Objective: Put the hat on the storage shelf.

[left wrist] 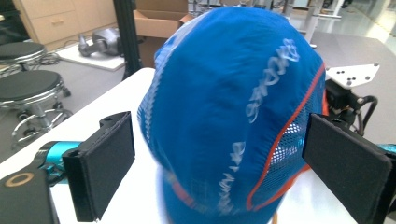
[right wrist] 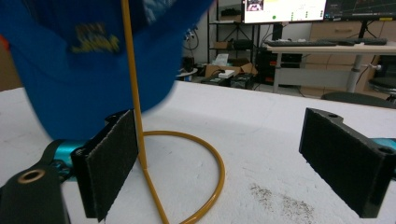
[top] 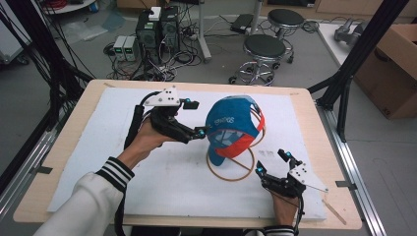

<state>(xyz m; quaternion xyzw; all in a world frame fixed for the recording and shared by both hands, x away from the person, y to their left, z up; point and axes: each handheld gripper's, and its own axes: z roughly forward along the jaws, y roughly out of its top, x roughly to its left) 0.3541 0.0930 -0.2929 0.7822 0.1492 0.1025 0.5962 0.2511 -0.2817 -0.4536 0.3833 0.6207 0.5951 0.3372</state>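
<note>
Left edge of the high view: black frame posts [top: 46,59] with trailing cables stand on the floor beside the bench [top: 59,162]. The bench is a pale wooden top carrying a white foam sheet [top: 123,162].

Left hand-held gripper [top: 195,118]: held by the person's left hand [top: 147,137], striped cuff at the wrist, grey plate on top. Its jaws stand apart, released, just beside the left side of the cap. In the left gripper view [left wrist: 210,158] the cap's crown sits between the two black pads without either visibly pressing on it.

Centre: a blue cap [top: 231,125] with an orange-red panel and white lettering hangs on a yellow wire stand [top: 231,172], whose ring base lies flat on the foam sheet. The cap covers most of the stand's upright.

Right hand-held gripper [top: 272,162]: held low at the front right of the sheet, jaws spread wide, grasping nothing, near the ring base but apart from it. In the right gripper view [right wrist: 219,158] the wire upright rises just beside one pad, the cap's underside hanging above.

Behind the bench: two computer towers [top: 157,29] amid tangled cables, then two black round stools [top: 265,49]. Far right: a cardboard box [top: 393,69] on the floor past a black diagonal strut.
</note>
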